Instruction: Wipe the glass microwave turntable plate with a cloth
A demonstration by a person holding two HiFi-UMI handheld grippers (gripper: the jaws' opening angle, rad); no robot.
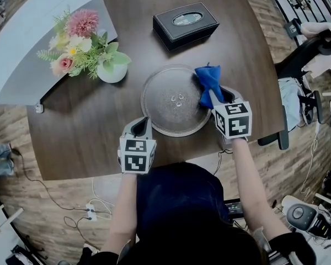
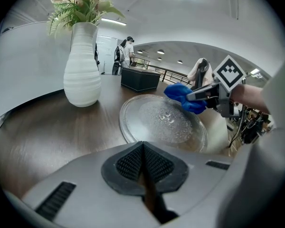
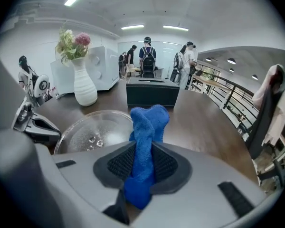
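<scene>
The round glass turntable plate (image 1: 172, 100) lies flat on the dark wooden table (image 1: 88, 120), with water drops at its middle. My right gripper (image 1: 212, 94) is shut on a blue cloth (image 1: 208, 81) that hangs over the plate's right rim. In the right gripper view the cloth (image 3: 146, 141) sticks up between the jaws, with the plate (image 3: 92, 129) to the left. My left gripper (image 1: 142, 125) is shut with nothing in it, at the plate's near-left edge. The left gripper view shows the plate (image 2: 162, 123) ahead and the cloth (image 2: 184, 98) over its far side.
A white vase of flowers (image 1: 108, 69) stands left of the plate. A black tissue box (image 1: 185, 24) sits behind it. A white appliance (image 1: 27, 37) fills the table's far left. Chairs (image 1: 298, 65) stand to the right. People stand in the background (image 3: 147, 56).
</scene>
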